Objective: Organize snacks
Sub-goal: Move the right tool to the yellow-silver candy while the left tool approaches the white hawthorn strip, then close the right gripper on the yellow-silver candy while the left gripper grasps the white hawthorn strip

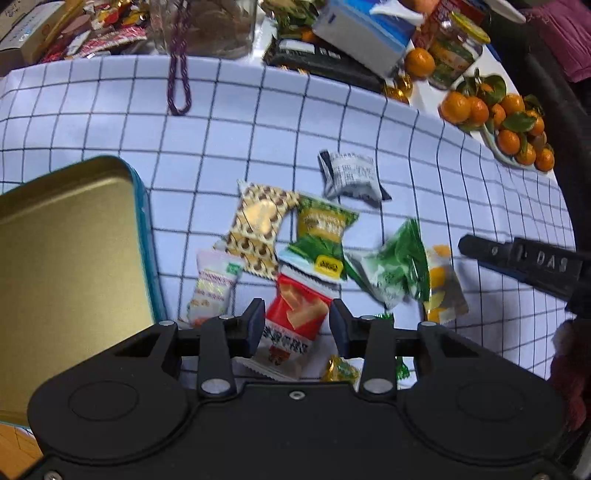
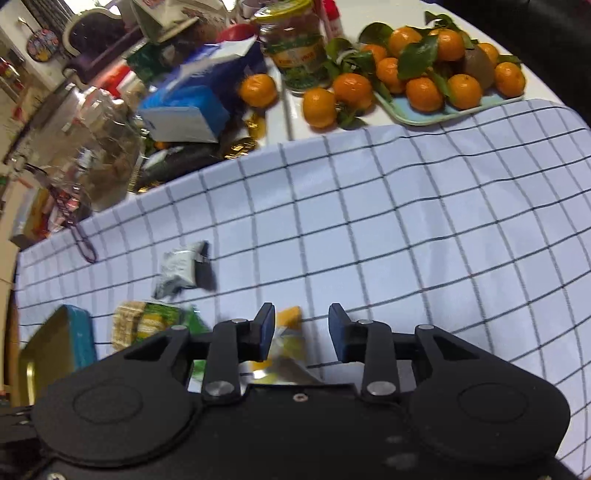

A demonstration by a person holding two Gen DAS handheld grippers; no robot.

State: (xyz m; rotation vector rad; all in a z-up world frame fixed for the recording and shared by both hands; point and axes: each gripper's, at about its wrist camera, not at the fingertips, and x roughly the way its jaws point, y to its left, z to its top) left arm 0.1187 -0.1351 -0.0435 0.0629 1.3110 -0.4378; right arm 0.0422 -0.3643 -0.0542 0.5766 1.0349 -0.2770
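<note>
Your left gripper [image 1: 297, 325] stands with its jaws apart over the snack pile, the red-and-white packet [image 1: 295, 321] lying between the fingers with nothing pinched. Your right gripper [image 2: 301, 330] is also spread and grasps nothing; a yellow-and-silver packet [image 2: 284, 347] lies beneath it, against the left finger, though whether they touch cannot be told. In the left wrist view, the loose snacks crowd the middle of the frame on the checked cloth [image 1: 258, 122]: a gold-patterned packet [image 1: 258, 229], a green-and-yellow packet [image 1: 323, 232], a green-and-white packet [image 1: 395, 266], a pink-and-white packet [image 1: 210, 284] and, a little apart above them, a grey-and-white packet [image 1: 351, 177]. At lower left sits the open tin [image 1: 66, 258], gold inside with a teal wall; the part of its floor that shows is bare. Along the top of the frame stands clutter: a clear jar [image 1: 207, 26] with a purple cord [image 1: 179, 81] trailing onto the cloth, a blue-and-white box [image 1: 362, 37], and at upper right a tray [image 2: 424, 114] heaped with tangerines [image 1: 495, 118] and leaves, beside a glass jar with a yellow lid [image 2: 295, 48].
</note>
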